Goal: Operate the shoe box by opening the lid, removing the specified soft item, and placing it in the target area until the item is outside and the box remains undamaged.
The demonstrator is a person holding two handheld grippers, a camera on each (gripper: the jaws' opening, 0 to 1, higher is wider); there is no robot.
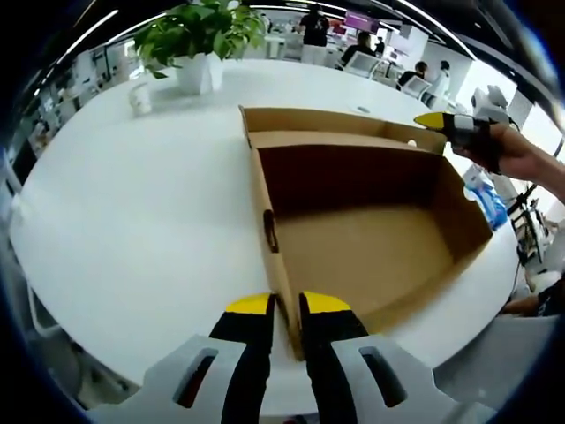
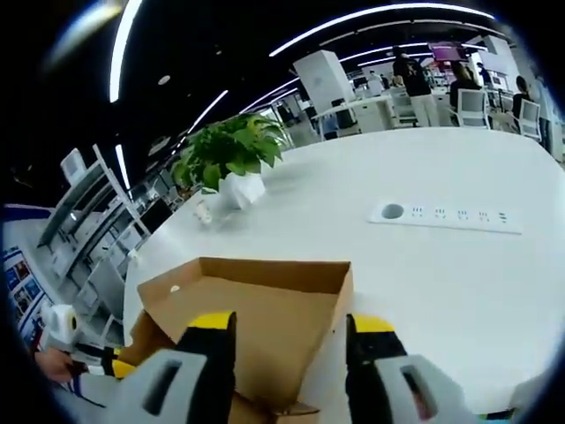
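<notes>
left gripper [image 1: 282, 307] pinches the near wall of the open shoe box [image 1: 371, 238] on the white table [image 1: 132, 212], jaws closed on the cardboard; right gripper [image 2: 287, 331] holds the raised lid [image 2: 256, 309] between spread jaws. no soft item visible inside. lift gently, avoiding creases.

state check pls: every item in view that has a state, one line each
shoe box: open, upright on the table, inside looks bare
box lid: flipped up, held raised
left claw: shut on the box's near wall
right claw: open, jaws on either side of the lid's edge
potted plant: upright, on the table beyond the box
paper cup: upright, beside the plant
power strip: flat on the table, nothing plugged in
</notes>
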